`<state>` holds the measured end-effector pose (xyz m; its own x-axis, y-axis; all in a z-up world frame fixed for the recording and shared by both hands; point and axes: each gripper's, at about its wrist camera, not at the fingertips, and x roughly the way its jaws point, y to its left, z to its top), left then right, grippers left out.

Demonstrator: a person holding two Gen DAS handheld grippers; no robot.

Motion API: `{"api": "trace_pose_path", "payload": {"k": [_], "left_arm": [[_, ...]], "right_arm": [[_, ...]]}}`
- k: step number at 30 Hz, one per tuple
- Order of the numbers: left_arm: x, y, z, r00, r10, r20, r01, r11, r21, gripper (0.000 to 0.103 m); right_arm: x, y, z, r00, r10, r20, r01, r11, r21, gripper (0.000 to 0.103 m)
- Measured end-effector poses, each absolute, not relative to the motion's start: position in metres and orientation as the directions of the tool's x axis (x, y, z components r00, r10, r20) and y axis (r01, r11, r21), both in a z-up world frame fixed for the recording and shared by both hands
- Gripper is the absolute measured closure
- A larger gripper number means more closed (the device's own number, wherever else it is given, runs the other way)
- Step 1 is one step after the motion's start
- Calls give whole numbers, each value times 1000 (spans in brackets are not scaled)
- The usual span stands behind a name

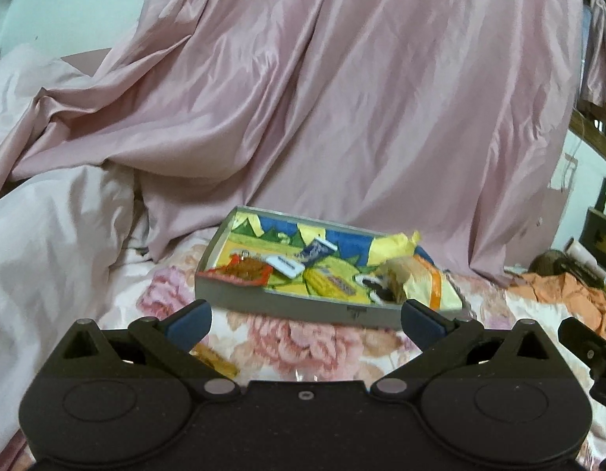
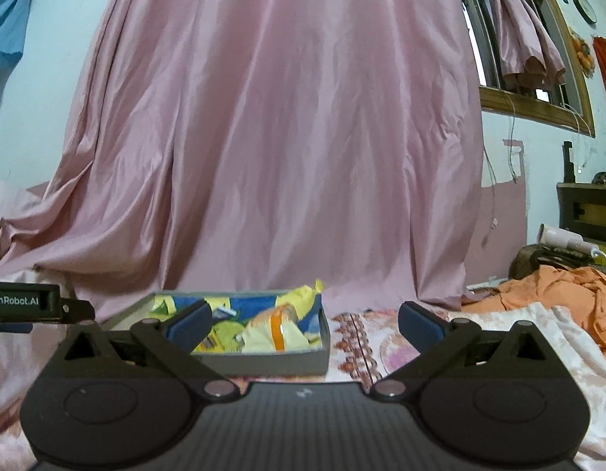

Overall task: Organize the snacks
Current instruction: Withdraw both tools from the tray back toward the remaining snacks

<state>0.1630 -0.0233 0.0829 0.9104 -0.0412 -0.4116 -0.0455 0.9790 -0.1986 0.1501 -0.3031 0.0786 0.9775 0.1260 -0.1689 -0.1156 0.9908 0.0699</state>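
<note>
The tray (image 1: 287, 306) is lying on the flowered bedspread (image 1: 303, 345), directly ahead of both grippers, with its grey front wall facing the cameras. Inside it, snack packets are resting on a lining printed in yellow, blue and green: a red-edged packet (image 1: 240, 272) is sitting at the near left corner and overlapping the rim, a white packet (image 1: 285, 266) is lying just beside it, a blue packet (image 1: 316, 251) is standing tilted behind that, and a pale yellow bag (image 1: 424, 278) with an orange stripe is filling the right end. A yellow wrapper (image 1: 214, 359) is lying on the bedspread outside the tray, near the left finger of the left gripper. The left gripper (image 1: 304, 318) is hovering in front of the tray with its jaws spread wide and nothing between them. The right gripper (image 2: 304, 320) is likewise facing the tray with its jaws spread wide and holding nothing. A pink curtain (image 2: 279, 137) is hanging behind the tray. An orange cloth (image 2: 558, 294) is lying crumpled on the bed, well apart to the right.
</note>
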Motion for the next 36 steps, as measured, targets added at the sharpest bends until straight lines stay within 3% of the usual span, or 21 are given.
{"api": "trace_pose_path", "payload": {"k": [4, 19, 26, 36], "left_arm": [[148, -24, 72, 901, -51, -431, -30, 984, -178, 1], [127, -24, 21, 829, -95, -551, 61, 995, -79, 1], [132, -17, 1, 755, -71, -652, 118, 993, 27, 1], [152, 3, -6, 703, -32, -710, 158, 981, 112, 1]], "right_arm": [[134, -307, 73, 969, 119, -216, -110, 992, 54, 0], [149, -308, 37, 847, 68, -527, -69, 997, 17, 0], [154, -289, 24, 801, 79, -593, -135, 990, -51, 0], [158, -247, 7, 737, 90, -670, -286, 940, -188, 0]]}}
